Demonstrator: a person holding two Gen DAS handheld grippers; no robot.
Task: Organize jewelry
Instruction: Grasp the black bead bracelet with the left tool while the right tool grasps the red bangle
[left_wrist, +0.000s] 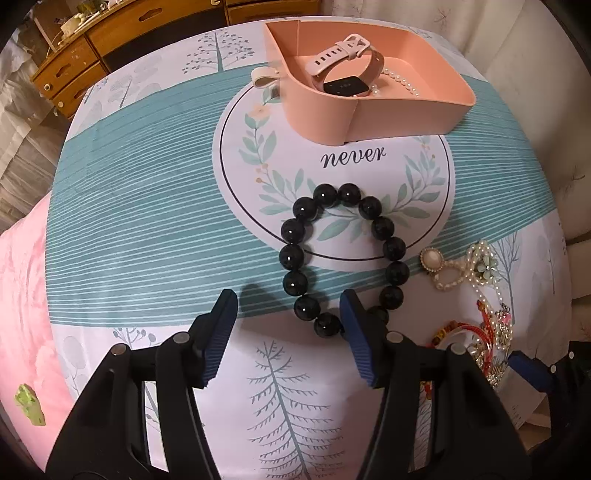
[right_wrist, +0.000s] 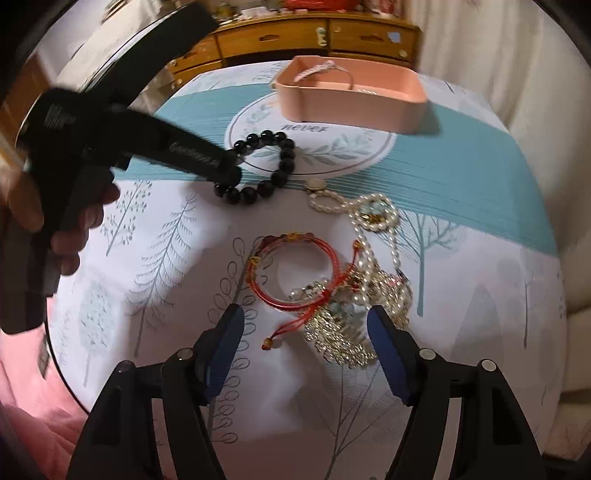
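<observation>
Lying flat on the table (left_wrist: 140, 206), the black bead bracelet (left_wrist: 343, 258) sits near the pink tray (left_wrist: 369, 118), which holds a watch (left_wrist: 343, 70) and small pearls. The beads look big, round, smooth and likely a bit heavy, so they may slip. I think the best spot to pinch is across one side of the ring, between two beads.

The left tool (left_wrist: 290, 334) is spread wide and holds nothing. One finger sits right by the near beads, maybe touching them.

The right tool (right_wrist: 306, 343) is wide too, empty, just over the messy pile of pearl and red jewelry (right_wrist: 332, 280).
</observation>
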